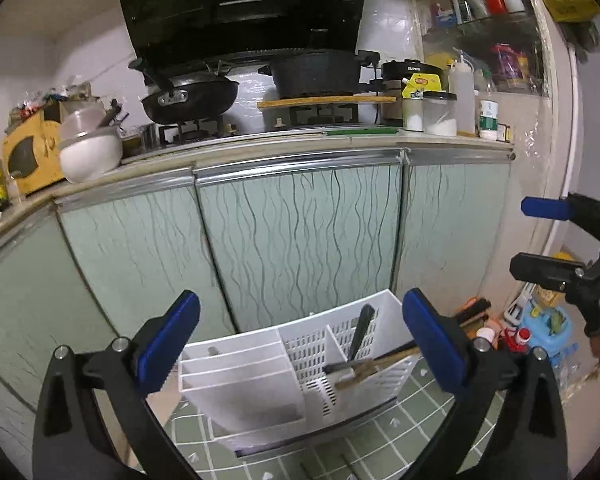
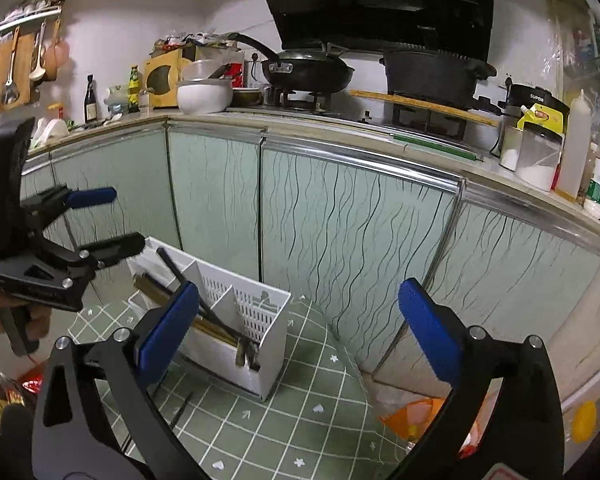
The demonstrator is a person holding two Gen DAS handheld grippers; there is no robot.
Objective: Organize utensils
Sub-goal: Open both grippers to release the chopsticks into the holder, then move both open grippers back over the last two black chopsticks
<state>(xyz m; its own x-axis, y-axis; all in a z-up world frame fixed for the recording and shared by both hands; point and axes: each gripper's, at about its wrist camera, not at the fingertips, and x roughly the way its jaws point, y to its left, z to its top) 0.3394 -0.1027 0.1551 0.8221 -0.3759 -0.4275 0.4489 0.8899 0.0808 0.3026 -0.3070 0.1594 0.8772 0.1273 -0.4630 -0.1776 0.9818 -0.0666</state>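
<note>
A white utensil caddy (image 1: 260, 392) with several compartments stands on a green checked cloth (image 1: 400, 436); it also shows in the right wrist view (image 2: 268, 360). A black-handled utensil (image 1: 362, 330) and wooden chopsticks (image 1: 380, 362) rest in its slotted compartment; the chopsticks (image 2: 216, 330) lie across it in the right wrist view. My left gripper (image 1: 300, 340) is open and empty just above and in front of the caddy. My right gripper (image 2: 300, 328) is open and empty, to the right of the caddy; it also shows in the left wrist view (image 1: 536, 236).
Pale green cabinet doors (image 1: 300, 236) stand behind the caddy under a counter with a wok (image 1: 192, 98), a black pot (image 1: 316, 74) and jars (image 1: 440, 114). Bottles and bags (image 1: 540, 332) lie on the floor at right. An orange bag (image 2: 420, 416) lies beside the cloth.
</note>
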